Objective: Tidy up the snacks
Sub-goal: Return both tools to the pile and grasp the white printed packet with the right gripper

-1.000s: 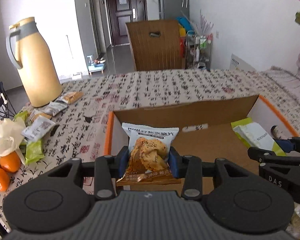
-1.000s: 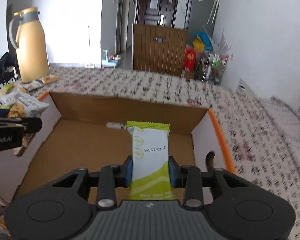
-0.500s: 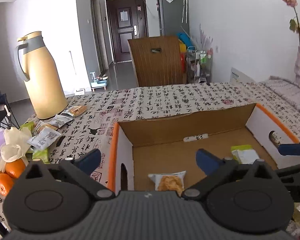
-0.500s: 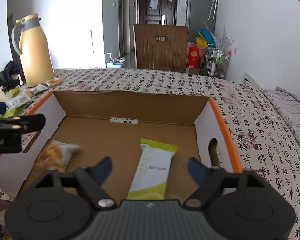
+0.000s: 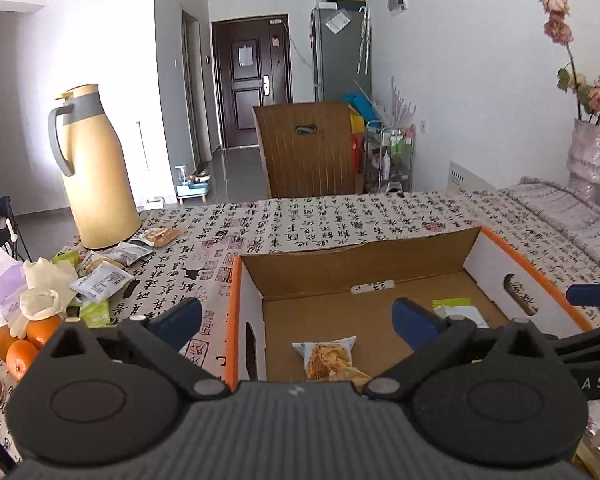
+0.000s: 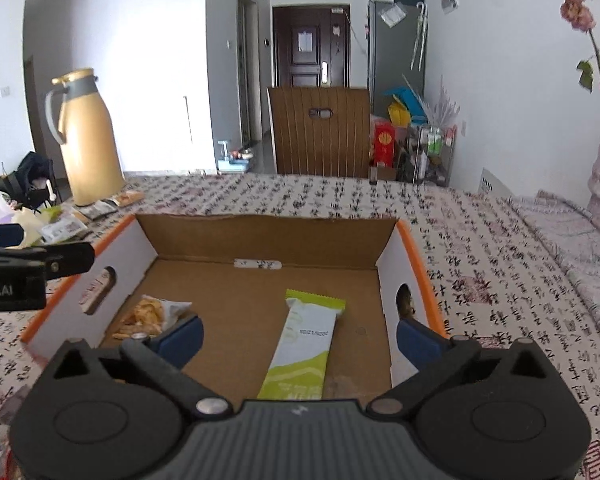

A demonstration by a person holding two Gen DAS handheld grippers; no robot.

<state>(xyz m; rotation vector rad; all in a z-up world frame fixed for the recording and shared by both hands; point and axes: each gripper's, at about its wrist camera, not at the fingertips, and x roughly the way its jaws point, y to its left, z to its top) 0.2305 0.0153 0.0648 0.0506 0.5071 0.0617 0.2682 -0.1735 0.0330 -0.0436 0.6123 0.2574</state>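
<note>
A cardboard box (image 5: 540, 276) with an orange rim sits on the patterned tablecloth. On its floor lie an orange-and-white chip packet (image 5: 330, 358) at the left and a green-and-white bar (image 5: 460, 314) at the right. My left gripper (image 5: 296, 316) hangs open above the box's near left end, with the chip packet below it and untouched. In the right wrist view, my right gripper (image 6: 298, 336) has its jaws opening over the near right end of the box (image 6: 384, 276). The green bar (image 6: 300, 348) lies flat below, free of its pads, and the chip packet (image 6: 152, 314) is at the left.
Several loose snack packets (image 5: 104, 282) lie on the cloth left of the box, beside a tall yellow thermos (image 5: 96, 176). Oranges (image 5: 16, 344) and white flowers sit at the near left. A vase (image 5: 588, 152) stands at the far right. A wooden chair back is beyond the table.
Both grippers opened and let go. The chip packet and the green bar dropped onto the box floor. Both grippers drew back and rose a little.
</note>
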